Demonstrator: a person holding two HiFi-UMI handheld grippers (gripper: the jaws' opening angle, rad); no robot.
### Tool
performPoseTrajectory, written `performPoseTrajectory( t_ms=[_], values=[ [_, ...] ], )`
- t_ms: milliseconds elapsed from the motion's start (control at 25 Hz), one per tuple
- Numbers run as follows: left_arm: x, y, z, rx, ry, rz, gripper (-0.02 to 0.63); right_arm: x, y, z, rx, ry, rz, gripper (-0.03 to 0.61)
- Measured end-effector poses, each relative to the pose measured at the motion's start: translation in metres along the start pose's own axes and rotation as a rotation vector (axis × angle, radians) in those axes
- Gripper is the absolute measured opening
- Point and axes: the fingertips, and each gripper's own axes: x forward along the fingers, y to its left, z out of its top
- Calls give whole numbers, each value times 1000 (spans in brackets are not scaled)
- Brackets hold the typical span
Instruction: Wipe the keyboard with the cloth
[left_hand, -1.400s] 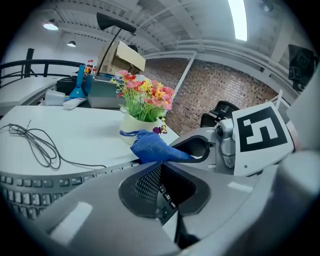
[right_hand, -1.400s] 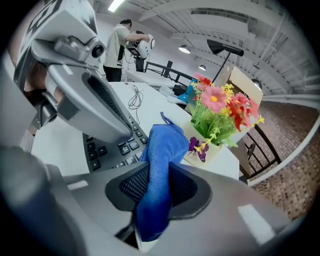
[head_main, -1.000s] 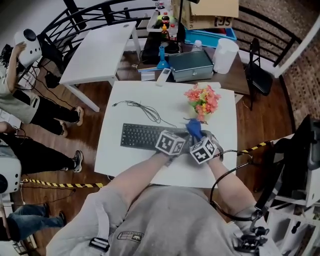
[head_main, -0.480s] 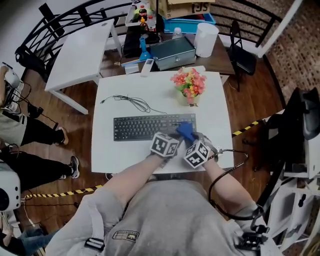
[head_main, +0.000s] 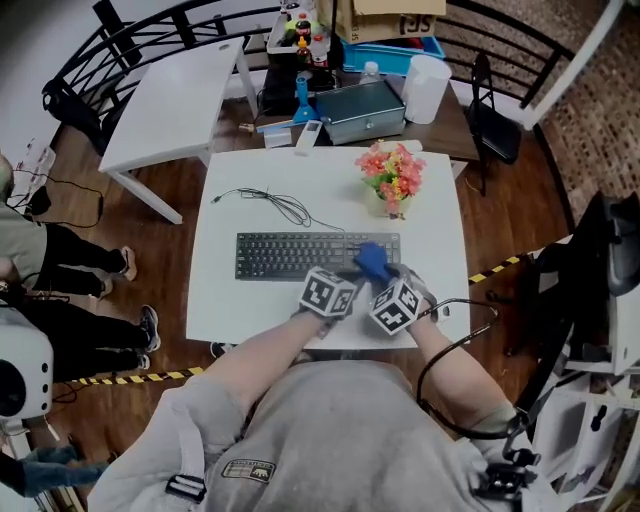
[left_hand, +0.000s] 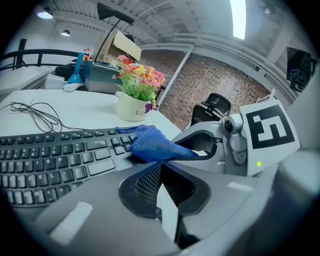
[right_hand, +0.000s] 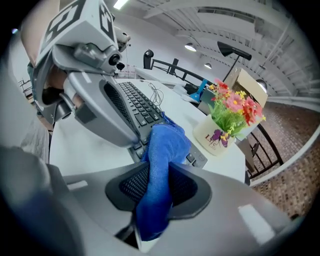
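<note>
A black keyboard (head_main: 300, 256) lies across the middle of the white table (head_main: 240, 310). A blue cloth (head_main: 372, 262) rests on its right end, over the keys (left_hand: 50, 160). My right gripper (head_main: 385, 276) is shut on the cloth (right_hand: 162, 150), which hangs out between the jaws and drapes onto the keyboard (right_hand: 140, 107). My left gripper (head_main: 350, 274) sits close beside it on the left. Its jaws are shut with nothing between them, tips (left_hand: 159, 167) just short of the cloth (left_hand: 150, 142). The left gripper's body (right_hand: 100, 110) fills the left of the right gripper view.
A pot of pink flowers (head_main: 392, 180) stands just behind the keyboard's right end. The keyboard's cable (head_main: 270, 205) loops at the back left. Beyond are a second white table (head_main: 175, 100) and a cluttered brown desk (head_main: 455, 120). People's legs (head_main: 60, 260) show at the left.
Both grippers have slid together a little leftward along the keyboard's right end, dragging the cloth with them. The head view has also shifted.
</note>
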Motion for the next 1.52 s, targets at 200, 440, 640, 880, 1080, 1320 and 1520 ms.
performPoseTrajectory(
  t_ms=[200, 440, 640, 880, 1080, 1320, 1520],
  values=[
    [-12, 33, 18, -44, -46, 63, -6, 23, -20, 38, -68, -46, 15, 114],
    [-38, 66, 30, -114, -103, 150, -6, 47, -34, 78, -123, -80, 36, 115],
    [-49, 70, 25, -140, -105, 174, -6, 47, -27, 82, -136, -81, 45, 114],
    [-41, 55, 13, -121, -87, 141, -6, 32, 1, 64, -132, -76, 62, 115],
    [-35, 35, -5, -115, -58, 90, -6, 15, 32, 48, -99, -72, 72, 114],
    [-33, 21, -22, -103, -31, 58, -6, 6, 54, 32, -91, -56, 86, 114],
    [-37, 27, -23, -107, -36, 69, -6, 9, 49, 37, -97, -59, 83, 114]
  ],
)
